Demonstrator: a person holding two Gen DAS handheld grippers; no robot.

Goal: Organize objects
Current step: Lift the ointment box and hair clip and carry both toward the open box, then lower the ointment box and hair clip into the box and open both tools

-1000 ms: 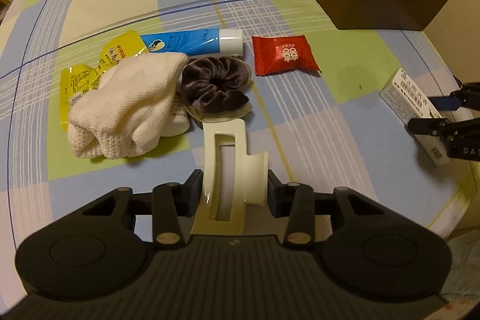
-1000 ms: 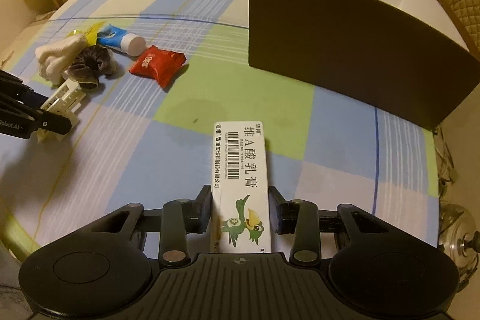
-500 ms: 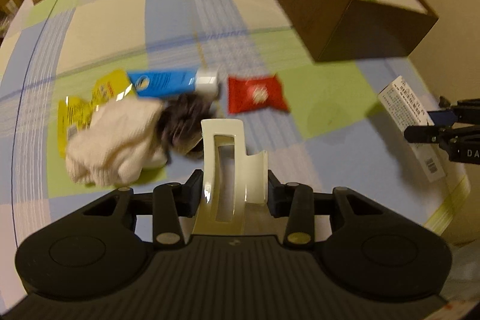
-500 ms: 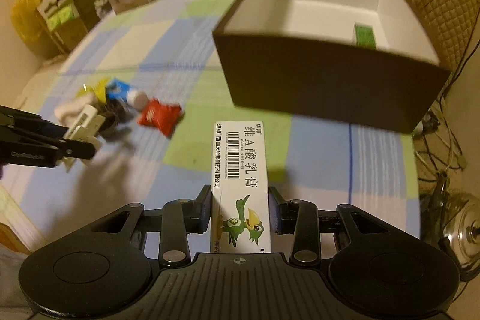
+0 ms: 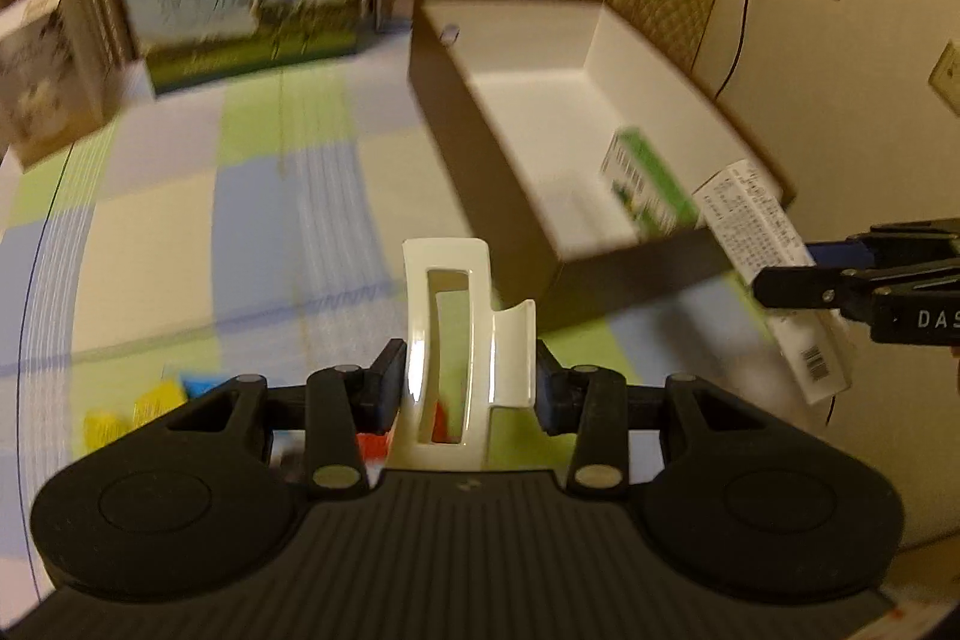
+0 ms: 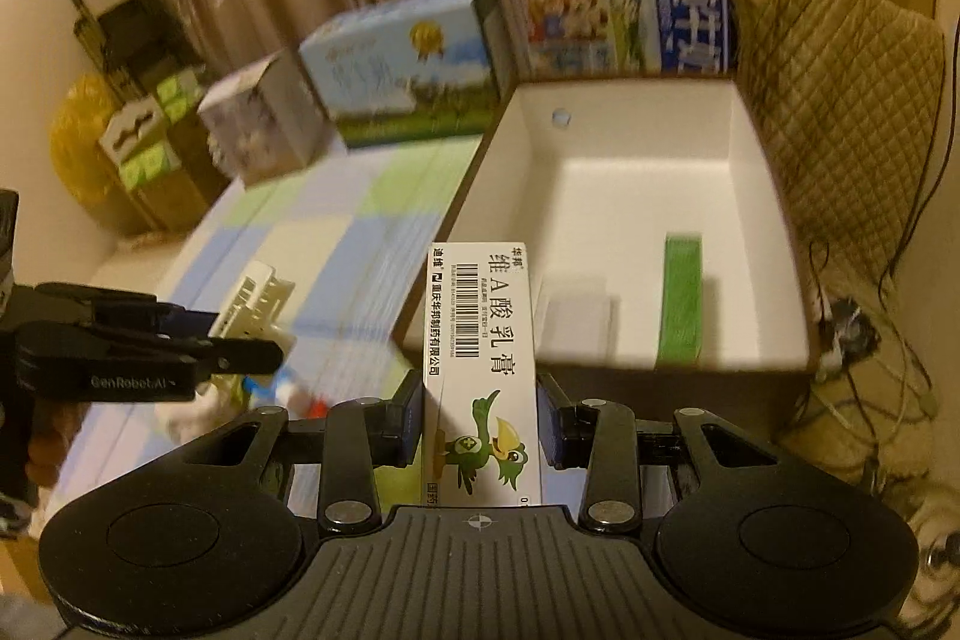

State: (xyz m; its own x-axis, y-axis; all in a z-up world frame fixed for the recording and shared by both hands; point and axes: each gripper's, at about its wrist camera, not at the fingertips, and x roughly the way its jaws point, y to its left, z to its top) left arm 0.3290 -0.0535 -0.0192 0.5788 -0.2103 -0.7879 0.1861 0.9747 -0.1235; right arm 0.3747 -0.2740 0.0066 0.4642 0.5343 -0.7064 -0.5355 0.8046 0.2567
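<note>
The right gripper (image 6: 480, 418) pinched the ointment carton (image 6: 480, 334) lengthwise toward the open box (image 6: 624, 370) just ahead; the left gripper (image 5: 465, 382), clamping the hair claw (image 5: 456, 334), sat farther left.

The left tongs (image 5: 462, 385) are closed on a cream hair claw clip (image 5: 456, 340), held upright above the checked tabletop (image 5: 240, 232). Ahead and to the right stands an open brown box (image 5: 480, 148) with a white interior; a green-and-white carton (image 5: 645, 184) lies inside it. At the right edge, the right tongs (image 5: 798, 277) grip a white ointment carton (image 5: 774, 268) beside the box's near corner. Printed cartons (image 5: 240, 16) stand at the far edge, blurred.
</note>
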